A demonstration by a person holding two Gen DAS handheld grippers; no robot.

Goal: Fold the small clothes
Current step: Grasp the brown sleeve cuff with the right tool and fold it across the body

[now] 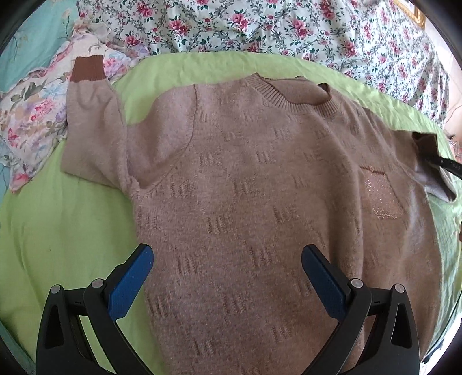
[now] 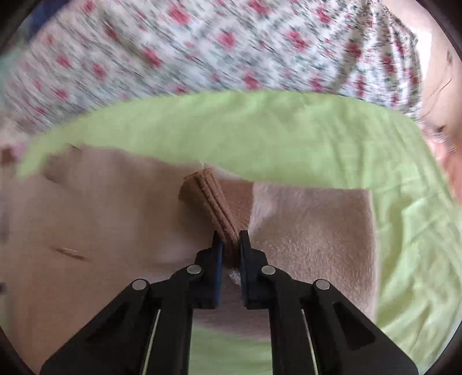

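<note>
Tan sweater (image 1: pixel 260 187), flat on green sheet (image 1: pixel 57 230). My left gripper (image 1: pixel 228 259): wide open, empty. My right gripper (image 2: pixel 229 239): clamped on brown cuff (image 2: pixel 213 202), sweater's 3 o'clock.

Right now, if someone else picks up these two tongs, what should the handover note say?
Left tongs: open, hovering over the lower front of the sweater, holding nothing.
Right tongs: shut on the brown ribbed cuff of the sleeve on that side, which is pulled in over the sweater body.
The sweater lies front up on the green sheet, neck away from you. The other sleeve is still spread out to the side, its cuff on the floral bedding.
Done: one sleeve gripped and drawn inward.
Left: lay that sleeve flat, fold in the other sleeve, then fold the body.
</note>
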